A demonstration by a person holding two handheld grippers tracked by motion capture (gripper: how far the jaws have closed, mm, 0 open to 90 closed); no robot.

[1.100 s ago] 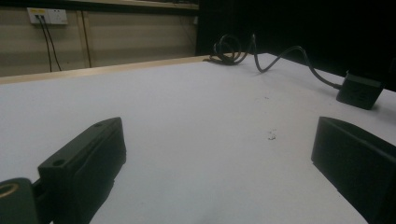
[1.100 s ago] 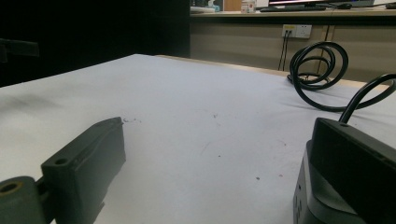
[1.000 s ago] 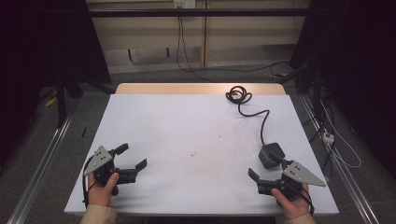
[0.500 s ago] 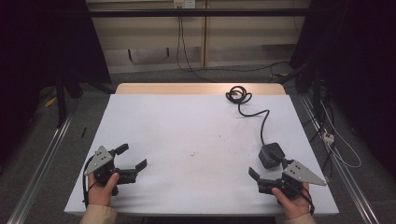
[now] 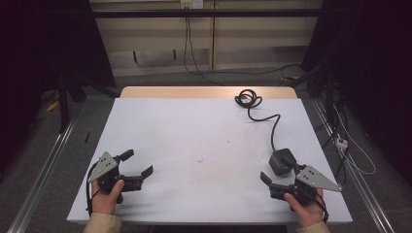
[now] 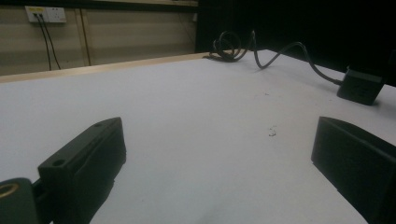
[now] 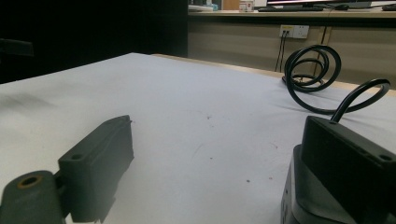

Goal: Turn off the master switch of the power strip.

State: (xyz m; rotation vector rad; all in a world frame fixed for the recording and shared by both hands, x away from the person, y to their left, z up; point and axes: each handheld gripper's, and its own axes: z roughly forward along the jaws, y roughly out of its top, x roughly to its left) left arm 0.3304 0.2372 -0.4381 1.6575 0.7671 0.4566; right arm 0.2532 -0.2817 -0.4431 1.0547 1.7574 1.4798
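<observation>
A person's hands hold both grippers near the front edge of the white table [image 5: 194, 131]. At the front left, my left gripper [image 5: 138, 163] is open, and its jaws [image 6: 219, 133] stand wide over bare table. My right gripper [image 5: 277, 177] at the front right is open too; its jaws have just been closing a little with nothing between them [image 7: 217, 137]. A black power adapter [image 5: 282, 160] lies right by its right jaw; I cannot tell whether they touch. The adapter's cable [image 5: 272, 127] runs to a coil [image 5: 248, 99] at the far edge.
The adapter [image 6: 359, 86] and coil [image 6: 231, 46] lie far to the right of my left gripper. A wooden strip [image 5: 204, 92] edges the far side of the table. Metal rails [image 5: 43, 170] flank it. Loose cables [image 5: 350, 145] lie on the floor at right.
</observation>
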